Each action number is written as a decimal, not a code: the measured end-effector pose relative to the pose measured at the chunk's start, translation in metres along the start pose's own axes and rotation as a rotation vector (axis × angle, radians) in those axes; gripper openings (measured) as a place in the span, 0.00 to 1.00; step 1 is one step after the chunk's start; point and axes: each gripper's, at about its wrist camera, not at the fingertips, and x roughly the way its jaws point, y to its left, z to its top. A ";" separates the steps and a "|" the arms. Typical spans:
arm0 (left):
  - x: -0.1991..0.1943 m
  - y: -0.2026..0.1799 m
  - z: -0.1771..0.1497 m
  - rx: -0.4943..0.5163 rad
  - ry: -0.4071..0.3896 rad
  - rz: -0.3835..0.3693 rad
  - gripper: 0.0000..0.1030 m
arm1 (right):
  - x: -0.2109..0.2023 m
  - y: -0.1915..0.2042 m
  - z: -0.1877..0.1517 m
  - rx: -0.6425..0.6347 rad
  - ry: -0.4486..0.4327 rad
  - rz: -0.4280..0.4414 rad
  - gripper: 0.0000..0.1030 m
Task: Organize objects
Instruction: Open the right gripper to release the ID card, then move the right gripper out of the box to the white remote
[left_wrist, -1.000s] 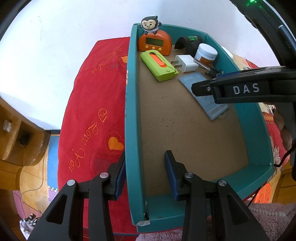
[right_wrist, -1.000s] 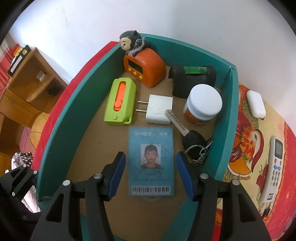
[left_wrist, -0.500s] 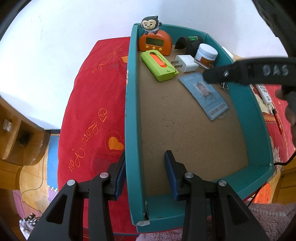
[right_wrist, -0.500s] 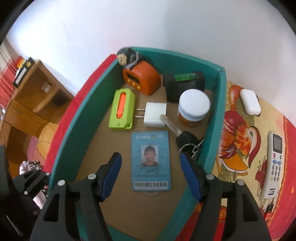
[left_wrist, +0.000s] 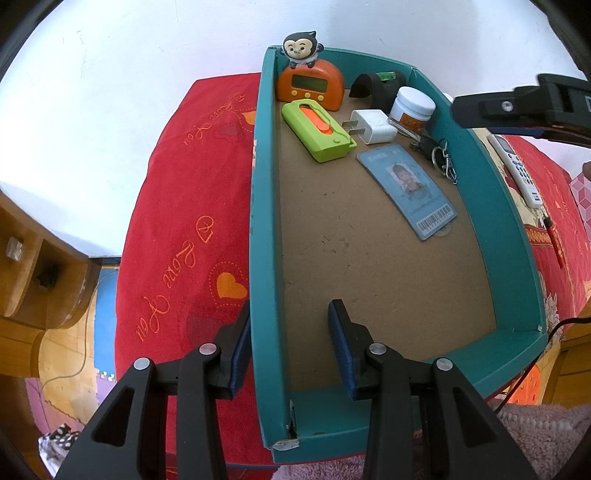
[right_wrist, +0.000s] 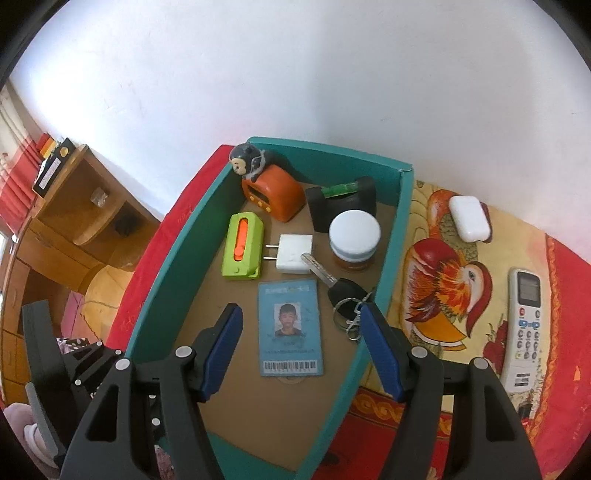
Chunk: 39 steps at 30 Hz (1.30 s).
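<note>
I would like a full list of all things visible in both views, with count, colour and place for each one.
box: 1, teal with a brown floor, on the red cloth
clock: 1, orange with a monkey figure on top, far left corner of the box
green case: 1, lime with an orange slider, in the box beside its left wall
charger: 1, white, centre of the box
jar: 1, white lid, by the right wall of the box
black holder: 1, black, by the far wall
key: 1, black head with a ring, near the right wall
ID card: 1, blue, flat on the box floor
white case: 1, white, on the cloth outside the box
remote: 1, white, outside on the right
left gripper: open, astride the left wall of the box
right gripper: open, above the ID card
</note>
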 end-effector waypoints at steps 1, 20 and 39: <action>0.000 0.000 0.000 0.000 0.000 0.000 0.38 | -0.004 -0.002 0.000 0.000 -0.005 -0.004 0.65; 0.000 -0.002 0.000 -0.013 0.013 0.003 0.38 | -0.030 -0.138 -0.043 0.263 -0.035 -0.254 0.69; 0.008 0.004 0.012 -0.010 0.024 0.006 0.38 | 0.016 -0.201 -0.048 0.299 0.051 -0.301 0.69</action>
